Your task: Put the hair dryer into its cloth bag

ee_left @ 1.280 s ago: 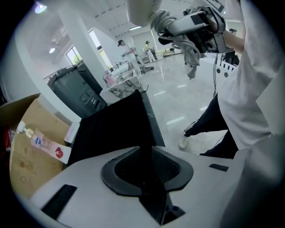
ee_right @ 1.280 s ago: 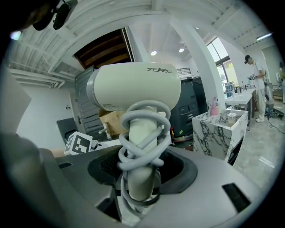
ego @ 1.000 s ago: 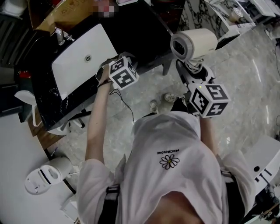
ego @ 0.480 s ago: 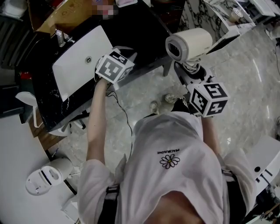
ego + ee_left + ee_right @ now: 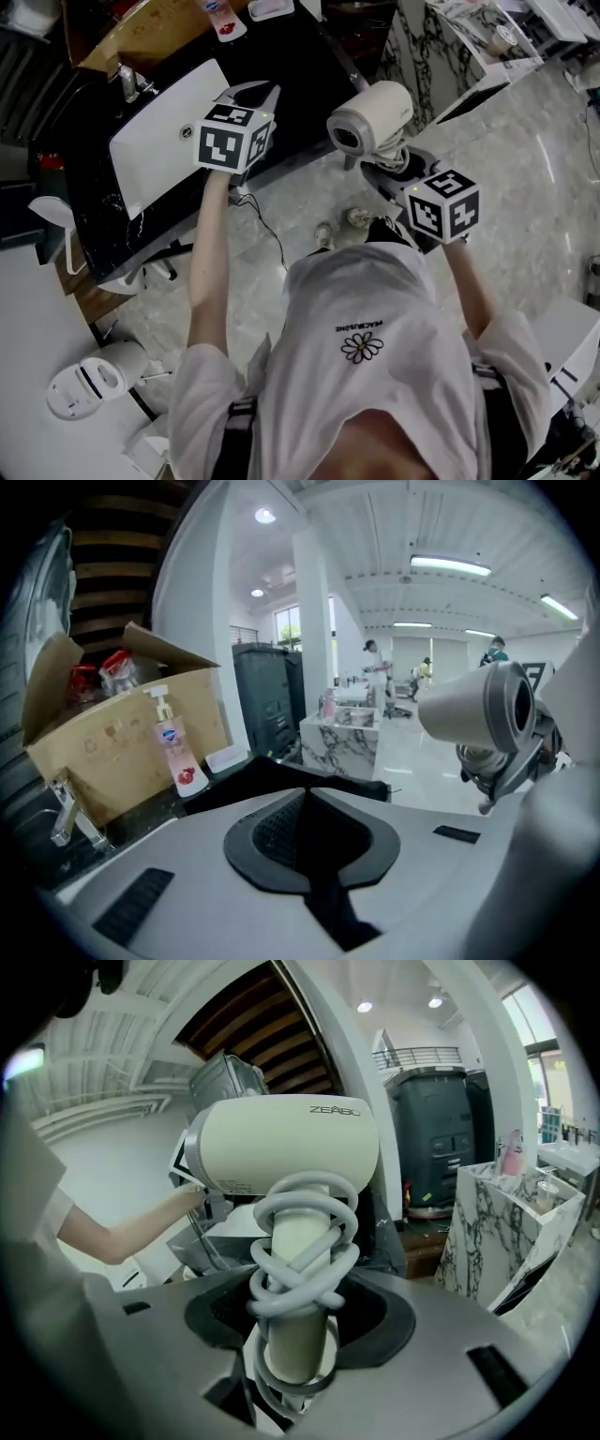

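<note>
Right gripper view: right tongs clamped the hair dryer by its handle; left tongs, just closing, pinched the black bag.

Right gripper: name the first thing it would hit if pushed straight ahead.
Apart from the hair dryer it grips, which hides the path, the right gripper seems aimed at the black counter; depth is unclear.

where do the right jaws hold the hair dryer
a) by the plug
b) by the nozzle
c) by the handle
c: in the right gripper view the right gripper has its jaws closed on either side of the hair dryer handle, with the cord coiled round it.
</note>
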The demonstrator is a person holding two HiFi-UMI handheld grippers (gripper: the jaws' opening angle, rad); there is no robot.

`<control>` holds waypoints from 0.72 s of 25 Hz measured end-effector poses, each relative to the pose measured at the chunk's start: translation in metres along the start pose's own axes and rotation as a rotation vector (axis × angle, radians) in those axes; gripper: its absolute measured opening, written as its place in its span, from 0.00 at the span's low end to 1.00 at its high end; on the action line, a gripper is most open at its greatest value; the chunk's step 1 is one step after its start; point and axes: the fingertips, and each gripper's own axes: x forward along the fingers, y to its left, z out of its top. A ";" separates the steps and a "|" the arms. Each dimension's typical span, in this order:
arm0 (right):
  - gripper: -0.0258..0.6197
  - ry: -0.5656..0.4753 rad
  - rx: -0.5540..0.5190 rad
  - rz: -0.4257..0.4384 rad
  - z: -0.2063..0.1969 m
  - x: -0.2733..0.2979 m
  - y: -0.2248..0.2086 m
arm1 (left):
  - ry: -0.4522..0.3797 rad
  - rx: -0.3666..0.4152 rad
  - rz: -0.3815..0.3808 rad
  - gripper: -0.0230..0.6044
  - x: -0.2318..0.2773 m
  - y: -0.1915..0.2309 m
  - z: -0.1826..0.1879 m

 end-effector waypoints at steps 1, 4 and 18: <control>0.36 0.025 -0.005 0.029 -0.003 0.002 0.003 | -0.008 -0.016 0.009 0.08 0.001 0.001 0.001; 0.36 0.101 0.006 0.145 -0.014 0.008 0.015 | -0.015 -0.037 0.020 0.08 0.003 0.000 0.002; 0.36 0.571 0.112 0.598 -0.065 0.039 0.031 | -0.073 -0.009 0.027 0.08 -0.001 -0.008 0.011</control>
